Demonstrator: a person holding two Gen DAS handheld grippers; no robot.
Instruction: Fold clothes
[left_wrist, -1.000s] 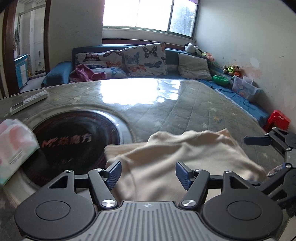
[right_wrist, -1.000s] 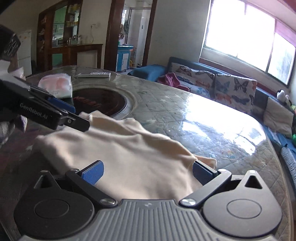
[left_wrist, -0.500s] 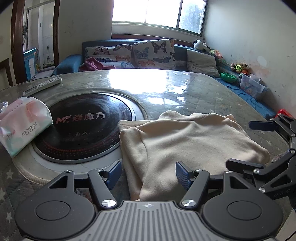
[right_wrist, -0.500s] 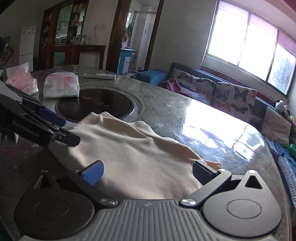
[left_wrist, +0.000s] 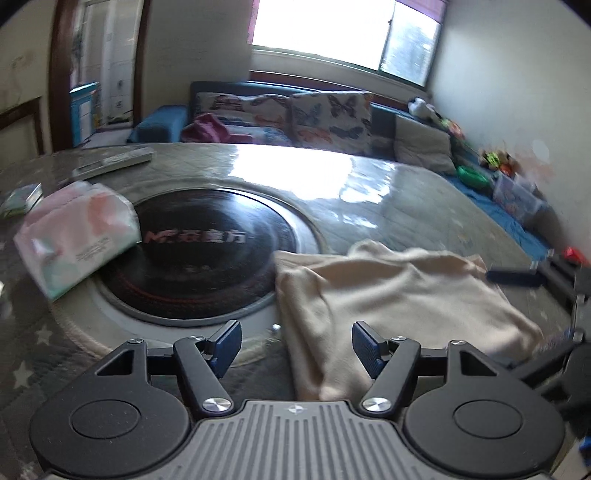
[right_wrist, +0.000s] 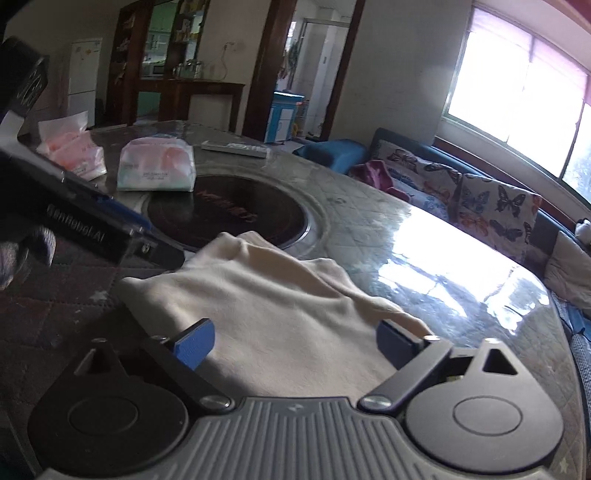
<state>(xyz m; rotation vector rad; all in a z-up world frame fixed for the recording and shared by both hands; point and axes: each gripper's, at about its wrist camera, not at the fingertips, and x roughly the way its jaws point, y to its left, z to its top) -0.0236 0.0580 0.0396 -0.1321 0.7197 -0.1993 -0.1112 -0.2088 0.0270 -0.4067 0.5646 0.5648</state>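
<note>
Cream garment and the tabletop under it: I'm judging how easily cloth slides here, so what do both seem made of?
Cream garment: soft matte knit, maybe fleece or cotton; it drapes in rounded folds without shine. Tabletop: looks like a quilted star-print cloth under a clear glossy cover, glass or plastic, mirroring the window glare.

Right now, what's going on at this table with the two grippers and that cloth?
A person holds a gripper in each hand over a cream, soft-knit garment lying partly folded on the glossy round table, beside its dark circular centre plate. The left gripper is open over the garment's near left edge, gripping nothing. The right gripper is also open, its jaws just having narrowed a little above the cloth. A pastel tissue pack rests on the plate's rim.
</note>
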